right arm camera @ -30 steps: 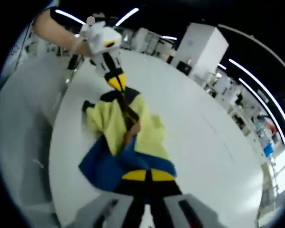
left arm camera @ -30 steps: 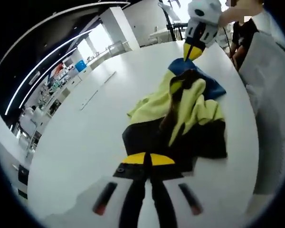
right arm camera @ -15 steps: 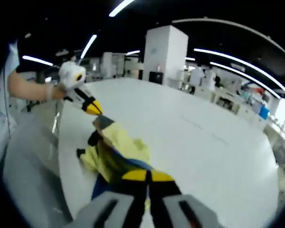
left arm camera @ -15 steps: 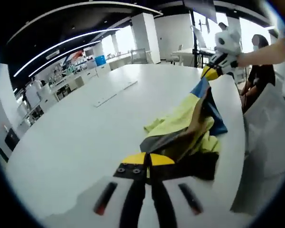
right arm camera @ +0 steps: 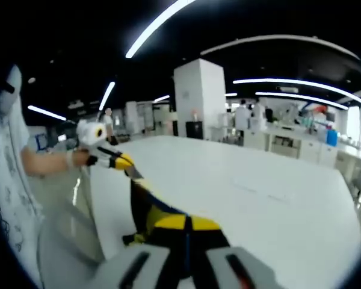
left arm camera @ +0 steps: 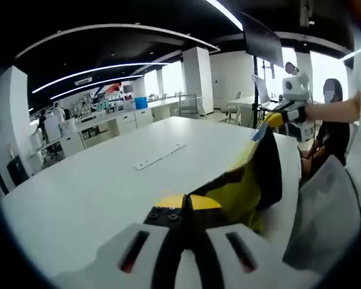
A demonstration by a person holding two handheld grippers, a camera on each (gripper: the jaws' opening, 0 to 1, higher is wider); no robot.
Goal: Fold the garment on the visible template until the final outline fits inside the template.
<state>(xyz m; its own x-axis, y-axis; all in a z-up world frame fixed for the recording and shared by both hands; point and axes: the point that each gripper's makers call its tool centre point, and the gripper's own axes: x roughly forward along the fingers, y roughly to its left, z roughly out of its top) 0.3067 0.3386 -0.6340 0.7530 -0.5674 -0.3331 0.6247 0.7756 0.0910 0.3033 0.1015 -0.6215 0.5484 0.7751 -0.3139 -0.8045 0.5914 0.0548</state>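
While the left gripper (left arm camera: 188, 205) and the right gripper (right arm camera: 186, 224) each have their yellow-tipped jaws pressed together on an end of the yellow, black and blue fabric garment (left arm camera: 253, 180), it hangs stretched between them above the near edge of the white table (left arm camera: 108, 186). In the right gripper view the cloth runs from that gripper's tips up to the other gripper.

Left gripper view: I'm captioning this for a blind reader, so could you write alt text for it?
A yellow, black and blue garment hangs stretched between the left gripper, shut on its near end, and the right gripper, shut on its far end, above a large white table. An open-plan lab lies behind.
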